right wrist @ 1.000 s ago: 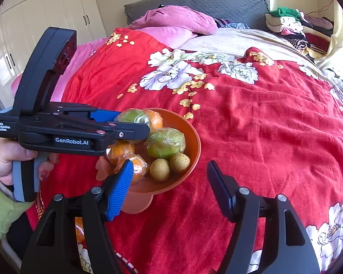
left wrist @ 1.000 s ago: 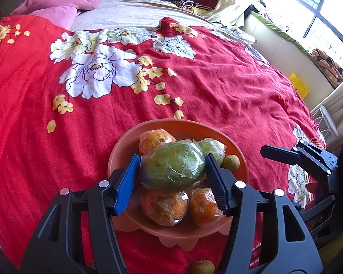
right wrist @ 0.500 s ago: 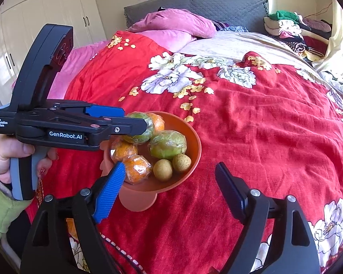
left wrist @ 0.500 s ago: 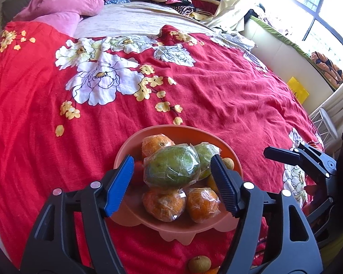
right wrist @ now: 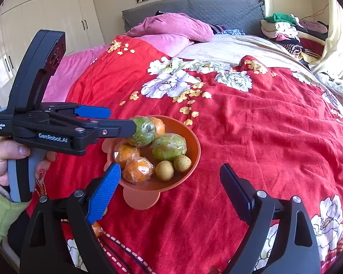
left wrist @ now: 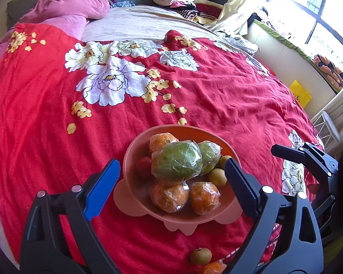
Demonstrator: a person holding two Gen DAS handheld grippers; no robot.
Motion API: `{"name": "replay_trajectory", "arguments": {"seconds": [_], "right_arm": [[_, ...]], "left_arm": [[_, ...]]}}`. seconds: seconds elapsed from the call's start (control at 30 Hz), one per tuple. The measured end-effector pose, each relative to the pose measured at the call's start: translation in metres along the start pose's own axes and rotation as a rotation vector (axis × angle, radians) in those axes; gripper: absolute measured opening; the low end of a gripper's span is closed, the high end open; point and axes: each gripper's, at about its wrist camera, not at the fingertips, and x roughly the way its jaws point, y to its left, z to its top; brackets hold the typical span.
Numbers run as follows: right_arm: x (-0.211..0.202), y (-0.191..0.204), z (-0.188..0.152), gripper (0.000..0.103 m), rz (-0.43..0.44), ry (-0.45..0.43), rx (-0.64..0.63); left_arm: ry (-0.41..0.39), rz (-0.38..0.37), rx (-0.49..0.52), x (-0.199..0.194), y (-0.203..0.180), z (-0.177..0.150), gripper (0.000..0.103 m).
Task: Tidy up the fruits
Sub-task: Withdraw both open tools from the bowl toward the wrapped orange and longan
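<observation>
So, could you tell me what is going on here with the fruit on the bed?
A person is sorting fruit into an orange bowl on the red bedspread, one handheld gripper in each hand. The left gripper is opening around a wrapped green fruit lying on the pile, its fingers clear of it. The right gripper is also opening, holding nothing. A small brown fruit lies outside the bowl.

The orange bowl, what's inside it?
The bowl holds two wrapped green fruits, three wrapped oranges, two small brown fruits and something red. Anything beneath the pile is hidden.
</observation>
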Motion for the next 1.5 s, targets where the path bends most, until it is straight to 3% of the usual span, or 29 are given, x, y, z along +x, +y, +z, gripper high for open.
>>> {"name": "replay_trajectory", "arguments": {"seconds": [0.13, 0.87, 1.5], "right_arm": [[-0.004, 0.002, 0.0, 0.09, -0.002, -0.004, -0.002], [-0.025, 0.027, -0.006, 0.093, 0.01, -0.022, -0.036], [-0.028, 0.062, -0.029, 0.094, 0.059, 0.025, -0.088]], "left_arm": [[-0.012, 0.0, -0.012, -0.007, 0.001, -0.002, 0.093], [-0.047, 0.023, -0.014, -0.034, 0.0, -0.015, 0.093], [-0.039, 0.035, -0.011, -0.049, -0.004, -0.036, 0.093]]}}
